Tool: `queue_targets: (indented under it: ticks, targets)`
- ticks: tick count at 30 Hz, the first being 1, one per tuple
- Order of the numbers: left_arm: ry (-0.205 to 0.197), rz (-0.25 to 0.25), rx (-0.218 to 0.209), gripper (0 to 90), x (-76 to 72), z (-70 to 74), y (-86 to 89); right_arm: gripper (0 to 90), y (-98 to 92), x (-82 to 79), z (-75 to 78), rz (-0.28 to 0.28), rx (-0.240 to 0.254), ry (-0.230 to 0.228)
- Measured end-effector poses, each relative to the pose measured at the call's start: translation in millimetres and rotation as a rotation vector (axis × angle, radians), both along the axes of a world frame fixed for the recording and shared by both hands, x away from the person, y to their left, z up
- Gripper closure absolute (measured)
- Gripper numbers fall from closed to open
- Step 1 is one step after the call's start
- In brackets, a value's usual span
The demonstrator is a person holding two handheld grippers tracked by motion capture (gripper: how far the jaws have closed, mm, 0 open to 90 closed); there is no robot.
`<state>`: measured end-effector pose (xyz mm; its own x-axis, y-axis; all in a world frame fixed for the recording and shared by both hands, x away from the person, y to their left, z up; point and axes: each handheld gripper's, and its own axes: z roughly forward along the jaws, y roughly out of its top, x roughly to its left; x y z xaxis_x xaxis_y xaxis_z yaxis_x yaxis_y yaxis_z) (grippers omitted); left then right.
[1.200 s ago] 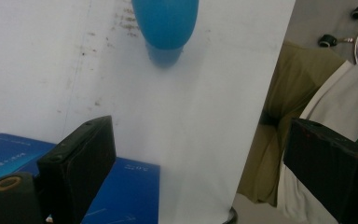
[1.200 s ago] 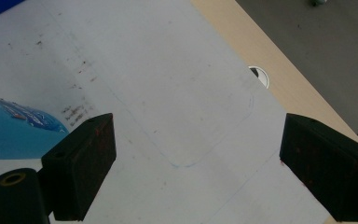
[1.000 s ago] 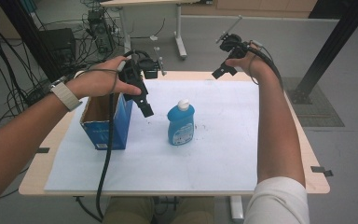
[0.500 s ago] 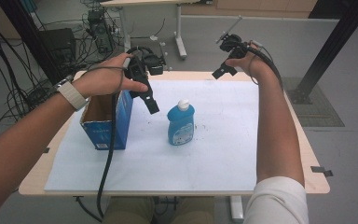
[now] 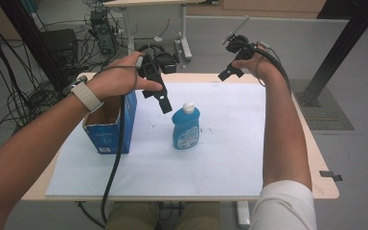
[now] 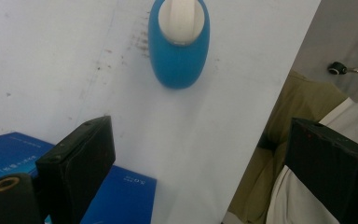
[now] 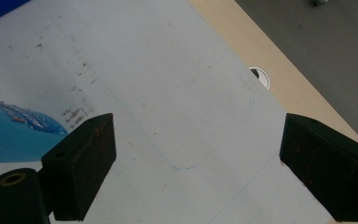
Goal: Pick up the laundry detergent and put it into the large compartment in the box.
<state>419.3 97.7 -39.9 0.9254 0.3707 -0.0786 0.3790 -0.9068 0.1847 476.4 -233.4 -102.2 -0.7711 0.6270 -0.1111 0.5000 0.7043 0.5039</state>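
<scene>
The blue box (image 5: 109,125) stands open at the left of the bench (image 5: 230,143). The left tool (image 5: 162,98), wide open and empty, hovers just left of the upright blue bottle (image 5: 186,127), seemingly approaching; next, straddle it. The right tool (image 5: 227,73) waits open, far back. The box's inside is hidden

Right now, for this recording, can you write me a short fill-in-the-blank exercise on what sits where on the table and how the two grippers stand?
1. The blue bottle stands upright with a ____ cap.
2. The open blue box stands on the bottle's ____ side in the high view.
3. The left gripper hangs above the white sheet with its fingers ____.
4. The right gripper holds ____.

Missing words: white; left; open; nothing
</scene>
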Motion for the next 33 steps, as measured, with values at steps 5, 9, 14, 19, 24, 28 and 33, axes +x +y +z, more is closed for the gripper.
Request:
queue_targets:
  ticks: [5, 9, 14, 19, 24, 28, 33]
  targets:
    - [0.005, 0.009, 0.008, 9.0, 2.1, -2.3, -10.0, 10.8, -1.0, -0.5, 0.4, -0.003, 0.0, -0.001]
    - [0.009, -0.002, 0.015, 9.0, 5.0, -5.9, -17.8, 10.8, -1.8, -0.3, 0.5, -0.001, 0.003, 0.0]
    - [0.009, -0.021, 0.021, 9.0, 8.3, -10.8, -25.8, 10.8, -2.9, 0.5, 0.5, -0.004, 0.004, -0.002]
    - [0.003, -0.021, 0.032, 9.1, 11.2, -16.7, -33.2, 10.8, -3.4, 1.4, 0.2, -0.005, 0.003, 0.0]
    - [0.006, -0.033, 0.038, 9.0, 13.3, -20.6, -39.3, 10.8, -3.8, 2.1, 0.3, -0.007, 0.003, 0.001]
    - [-0.003, -0.033, 0.042, 9.0, 11.1, -24.3, -45.9, 10.8, -5.1, 2.3, 0.2, -0.013, 0.006, -0.001]
    - [0.002, -0.042, 0.052, 9.0, 13.5, -28.6, -53.1, 10.8, -5.4, 2.2, 0.6, -0.014, 0.005, -0.001]
